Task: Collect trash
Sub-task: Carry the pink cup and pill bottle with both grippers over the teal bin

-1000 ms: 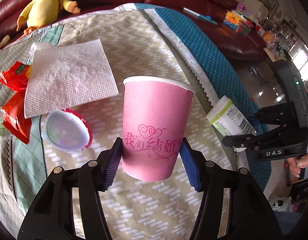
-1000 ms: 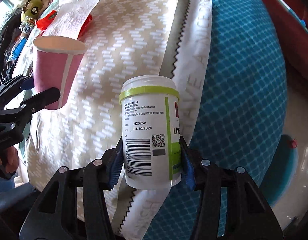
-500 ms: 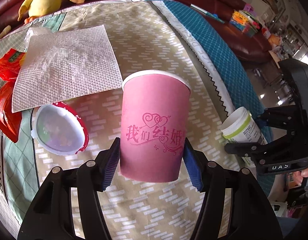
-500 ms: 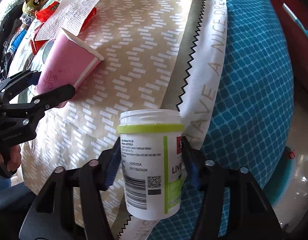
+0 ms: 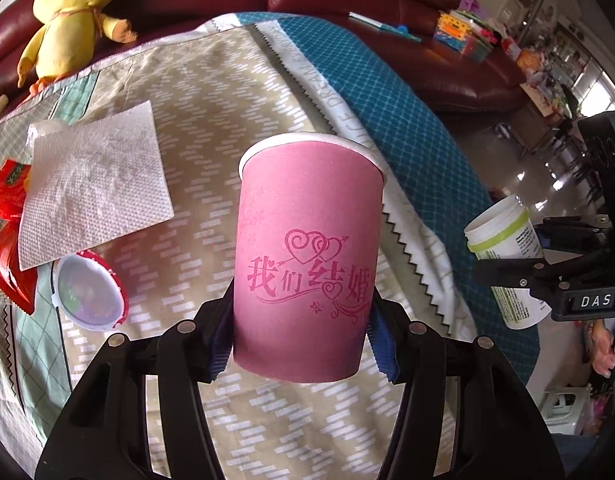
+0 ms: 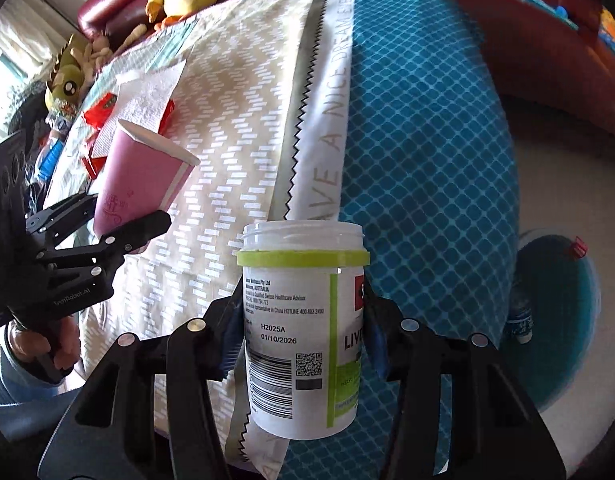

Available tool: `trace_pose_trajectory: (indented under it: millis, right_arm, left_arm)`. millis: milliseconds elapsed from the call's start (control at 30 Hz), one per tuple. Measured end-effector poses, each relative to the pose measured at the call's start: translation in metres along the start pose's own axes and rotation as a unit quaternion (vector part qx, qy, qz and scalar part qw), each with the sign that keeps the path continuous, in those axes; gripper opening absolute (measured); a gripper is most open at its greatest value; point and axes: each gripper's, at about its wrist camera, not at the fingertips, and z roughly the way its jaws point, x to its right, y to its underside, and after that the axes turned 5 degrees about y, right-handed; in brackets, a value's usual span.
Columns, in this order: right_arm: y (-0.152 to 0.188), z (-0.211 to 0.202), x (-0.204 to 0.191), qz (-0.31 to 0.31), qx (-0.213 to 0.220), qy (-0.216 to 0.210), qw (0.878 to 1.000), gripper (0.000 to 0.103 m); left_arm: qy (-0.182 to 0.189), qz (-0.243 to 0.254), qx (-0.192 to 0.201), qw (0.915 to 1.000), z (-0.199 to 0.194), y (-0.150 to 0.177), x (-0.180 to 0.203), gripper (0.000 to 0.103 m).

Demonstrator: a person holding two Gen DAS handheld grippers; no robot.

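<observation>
Pink cup: my left claw (image 5: pixel 301 338) clamps the pink paper cup (image 5: pixel 307 256) printed with hearts, its jaws closing a touch; cup upright, off the cloth.
White jar: my right claw (image 6: pixel 303 340) grips the lidless white plastic jar with a green band (image 6: pixel 303 320), at three o'clock from the cup.
Left behind: white paper napkin (image 5: pixel 93 184) at ten o'clock, red wrappers (image 5: pixel 7 240) at nine.
Risk: thin paper walls could buckle if I squeeze harder; tilting may spill any dregs.
</observation>
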Motion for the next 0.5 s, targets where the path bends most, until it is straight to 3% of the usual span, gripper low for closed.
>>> trace_pose_trajectory:
  millis: [233, 367, 500]
  right_arm:
    - [0.044, -0.065, 0.08, 0.09, 0.071, 0.005, 0.993, 0.048]
    - [0.084, -0.102, 0.135, 0.145, 0.105, 0.036, 0.983, 0.048]
    - [0.116, -0.113, 0.183, 0.19, 0.117, 0.073, 0.972, 0.048]
  left_arm:
    - [0.039, 0.067, -0.001, 0.997, 0.008, -0.016, 0.082, 0.058]
    - [0.061, 0.107, -0.009, 0.9923, 0.022, -0.023, 0.133, 0.058]
    - [0.086, 0.135, -0.024, 0.9868, 0.045, -0.03, 0.181, 0.058]
